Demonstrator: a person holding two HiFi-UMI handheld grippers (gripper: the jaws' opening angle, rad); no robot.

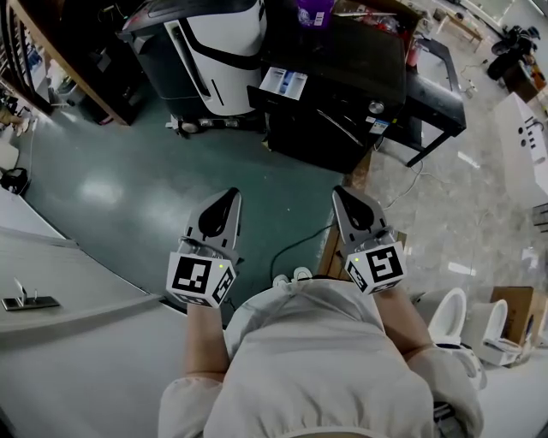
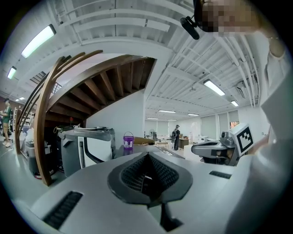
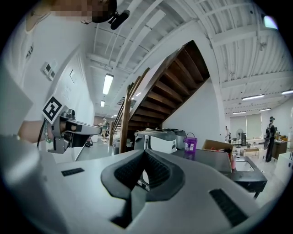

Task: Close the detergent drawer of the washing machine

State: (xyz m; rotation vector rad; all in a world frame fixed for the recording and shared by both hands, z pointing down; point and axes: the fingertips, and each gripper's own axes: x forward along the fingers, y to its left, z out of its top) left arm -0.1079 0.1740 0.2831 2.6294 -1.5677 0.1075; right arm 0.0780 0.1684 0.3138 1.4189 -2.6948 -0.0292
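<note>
- The left gripper (image 1: 224,202) and right gripper (image 1: 348,198), grey moulded shells with black ribbed pads, are held side by side over a glossy green floor (image 1: 120,188). Each pair of jaws is pressed together, with nothing between.
- The black, boxy washer (image 1: 342,60) is seen well ahead of both grippers, beside a rounded white-and-black machine (image 1: 214,43).
- The drawer (image 1: 283,83), pale with a blue patch, is seen jutting open from the washer's front. Its compartments cannot be made out.
- A purple bucket (image 1: 314,10) on the washer is cut off at the top edge.
</note>
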